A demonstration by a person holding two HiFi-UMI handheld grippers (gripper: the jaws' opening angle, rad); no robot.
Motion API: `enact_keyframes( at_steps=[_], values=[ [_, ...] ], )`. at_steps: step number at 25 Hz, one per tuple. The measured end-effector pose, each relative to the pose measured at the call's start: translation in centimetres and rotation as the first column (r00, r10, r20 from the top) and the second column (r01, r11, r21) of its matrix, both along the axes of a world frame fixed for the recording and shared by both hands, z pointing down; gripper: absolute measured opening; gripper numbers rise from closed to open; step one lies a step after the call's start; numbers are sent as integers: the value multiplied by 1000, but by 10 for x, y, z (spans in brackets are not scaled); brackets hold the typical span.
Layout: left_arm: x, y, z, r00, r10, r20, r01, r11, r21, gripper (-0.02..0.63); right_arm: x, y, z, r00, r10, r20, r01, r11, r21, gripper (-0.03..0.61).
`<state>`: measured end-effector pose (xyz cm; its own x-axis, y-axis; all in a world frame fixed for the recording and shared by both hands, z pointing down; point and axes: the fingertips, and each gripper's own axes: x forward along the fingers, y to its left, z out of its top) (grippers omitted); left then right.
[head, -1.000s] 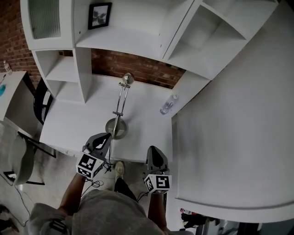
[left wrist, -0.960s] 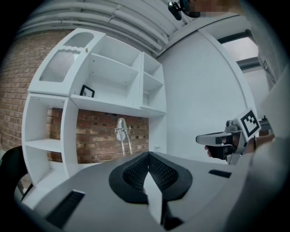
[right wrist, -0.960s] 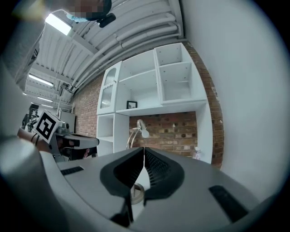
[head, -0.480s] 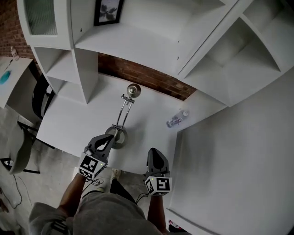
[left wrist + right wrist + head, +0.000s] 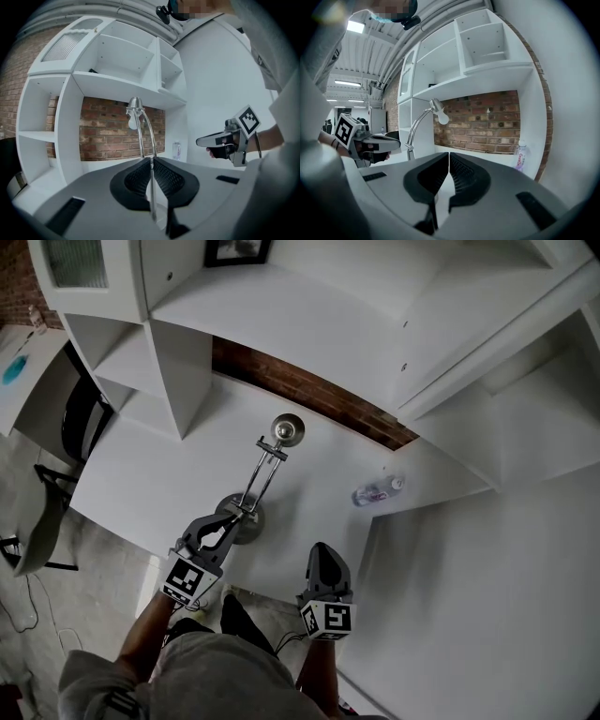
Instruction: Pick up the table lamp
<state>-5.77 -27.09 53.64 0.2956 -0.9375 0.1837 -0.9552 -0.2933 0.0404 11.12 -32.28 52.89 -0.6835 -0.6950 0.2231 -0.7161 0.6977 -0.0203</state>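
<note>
White desk point(image 5: 141, 474): table lamp point(image 5: 259, 478) just beyond left hand-held gripper point(image 5: 231, 518).

one chrome table lamp with a round base point(image 5: 263, 472), centre of frame. one clear plastic bottle point(image 5: 376, 493), right of centre. two grey handheld grippers, each with one black-and-white marker cube: left gripper point(image 5: 228, 518) at lower left, right gripper point(image 5: 322, 549) at lower centre. one black-framed picture point(image 5: 240, 248) at the top edge. one white desk point(image 5: 150, 474). one black chair point(image 5: 82, 418) at the left edge.
</note>
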Motion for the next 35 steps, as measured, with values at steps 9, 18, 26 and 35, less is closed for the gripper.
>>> enact_keyframes(
  at_steps=[9, 18, 26, 35],
  values=[
    [4, -12, 25, 1000, 3, -5, -3, 999, -34, 87, 0, -1, 21, 999, -17, -33, 16, 999, -40, 25],
    [11, -26, 37, 1000, 9, -30, -10, 999, -33, 180, 0, -15, 39, 998, -43, -49, 40, 997, -70, 25],
    [19, -37, 43, 999, 28, -27, -29, 999, -32, 192, -1, -21, 53, 996, -61, -62, 55, 994, -99, 25],
    [14, -56, 50, 999, 12, -43, -14, 1000, -28, 196, 2, -32, 62, 996, -55, -72, 46, 991, -123, 25]
  ],
)
